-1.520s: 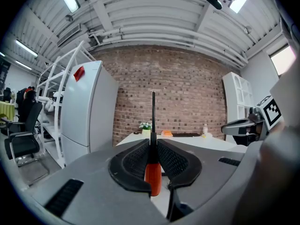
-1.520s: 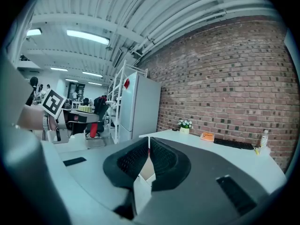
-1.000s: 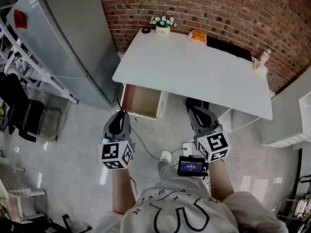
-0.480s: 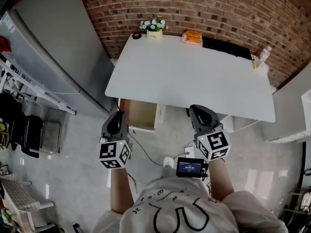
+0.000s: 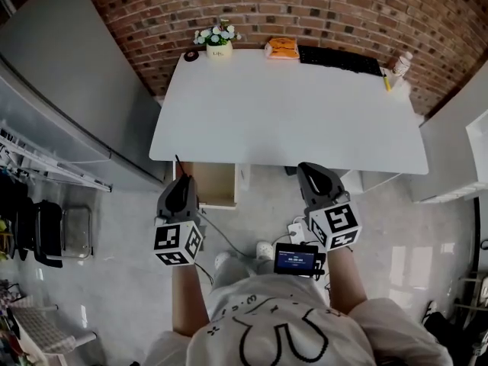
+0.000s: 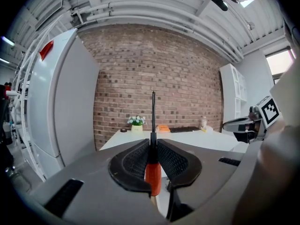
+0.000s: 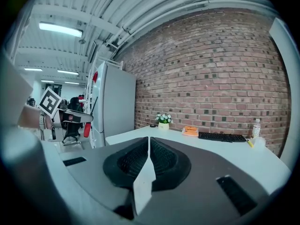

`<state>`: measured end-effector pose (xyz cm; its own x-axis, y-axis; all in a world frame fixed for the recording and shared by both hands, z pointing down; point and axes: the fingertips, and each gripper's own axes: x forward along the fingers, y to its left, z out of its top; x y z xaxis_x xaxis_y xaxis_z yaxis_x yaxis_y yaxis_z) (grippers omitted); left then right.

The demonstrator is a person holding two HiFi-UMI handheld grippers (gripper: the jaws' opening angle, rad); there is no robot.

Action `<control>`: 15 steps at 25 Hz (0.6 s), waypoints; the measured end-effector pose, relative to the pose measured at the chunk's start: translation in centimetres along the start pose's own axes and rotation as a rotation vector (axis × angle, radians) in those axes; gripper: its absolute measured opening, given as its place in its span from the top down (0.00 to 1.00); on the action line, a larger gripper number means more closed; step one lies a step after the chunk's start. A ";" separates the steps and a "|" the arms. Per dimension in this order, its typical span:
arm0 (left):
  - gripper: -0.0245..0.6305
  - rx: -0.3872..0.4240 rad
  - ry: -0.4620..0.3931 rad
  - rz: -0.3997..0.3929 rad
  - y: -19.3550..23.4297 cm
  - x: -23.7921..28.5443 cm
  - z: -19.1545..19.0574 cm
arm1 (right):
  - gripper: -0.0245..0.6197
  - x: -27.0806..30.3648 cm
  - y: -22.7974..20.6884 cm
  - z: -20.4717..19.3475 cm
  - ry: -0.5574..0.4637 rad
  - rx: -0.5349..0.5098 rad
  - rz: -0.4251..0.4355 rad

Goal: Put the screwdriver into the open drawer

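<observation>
One screwdriver (image 6: 153, 175) sits clamped by its orange handle in my left claw (image 5: 181, 187), shaft poking out past the tips, beside the open drawer (image 5: 210, 183) under the table's (image 5: 290, 113) near left edge. My right claw (image 7: 148, 142) is closed, empty.

The left tongs (image 6: 153, 143) are clamped on a screwdriver (image 6: 153, 176), its orange handle low between the ribbed pads and its black shaft standing upright. Beyond lies a white desk (image 6: 187, 138) with a flower pot (image 6: 136, 123) against the brick wall (image 6: 159, 74).
</observation>
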<state>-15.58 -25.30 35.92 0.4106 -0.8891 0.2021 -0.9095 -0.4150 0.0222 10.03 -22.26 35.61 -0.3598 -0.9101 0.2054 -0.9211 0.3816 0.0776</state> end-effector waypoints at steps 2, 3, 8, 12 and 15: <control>0.88 -0.003 0.009 -0.016 0.3 0.5 -0.3 | 0.92 0.1 0.1 -0.3 0.008 0.008 -0.019; 0.88 -0.003 0.012 -0.025 0.6 0.8 -0.4 | 0.92 0.2 0.1 -0.4 0.012 0.014 -0.030; 0.88 0.002 0.031 -0.086 1.8 2.4 -0.9 | 0.92 0.5 1.0 -1.4 0.041 0.050 -0.093; 0.88 0.010 0.053 -0.155 2.4 3.4 -1.8 | 0.92 0.4 2.0 -2.4 0.071 0.073 -0.154; 0.88 0.008 0.073 -0.200 3.2 4.1 -2.7 | 0.92 0.6 3.1 -3.0 0.089 0.090 -0.196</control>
<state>-16.98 -29.76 39.52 0.5766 -0.7727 0.2653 -0.8099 -0.5835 0.0608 7.35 -21.17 38.89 -0.1614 -0.9461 0.2806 -0.9831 0.1790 0.0380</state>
